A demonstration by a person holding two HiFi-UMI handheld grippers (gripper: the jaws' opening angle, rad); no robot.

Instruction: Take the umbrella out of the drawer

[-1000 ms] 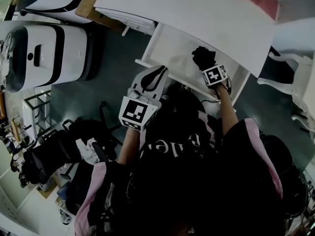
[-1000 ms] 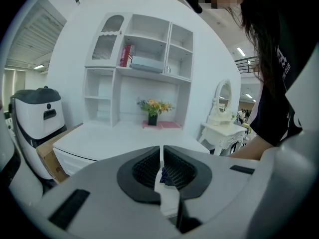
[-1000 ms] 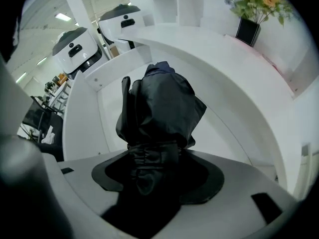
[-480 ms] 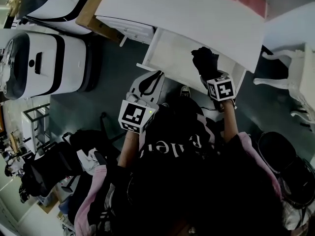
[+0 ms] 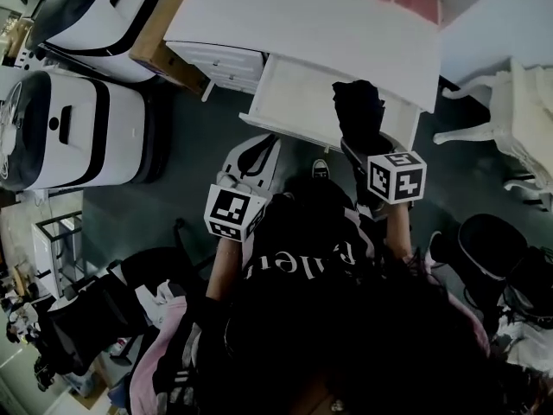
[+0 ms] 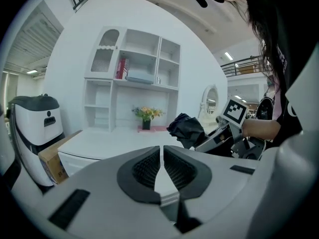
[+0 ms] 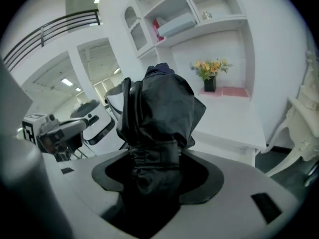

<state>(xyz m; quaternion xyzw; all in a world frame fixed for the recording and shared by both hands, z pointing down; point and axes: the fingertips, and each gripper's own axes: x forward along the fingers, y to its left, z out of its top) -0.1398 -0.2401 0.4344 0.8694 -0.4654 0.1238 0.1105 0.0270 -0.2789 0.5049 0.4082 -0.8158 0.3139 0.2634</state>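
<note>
While clamping the umbrella (image 7: pixel 162 103), the right gripper (image 7: pixel 154 168) hovers above the drawer (image 5: pixel 289 93).

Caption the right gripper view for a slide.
Right claw shut on a folded black fabric umbrella, held upright in front of a white desk.

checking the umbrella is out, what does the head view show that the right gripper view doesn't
Only the head view shows the open drawer, with the umbrella over it. Only the right gripper view shows the wall shelves and the right hand-held gripper shut on the umbrella's folded cloth. Both show the black umbrella and the white desk.
</note>
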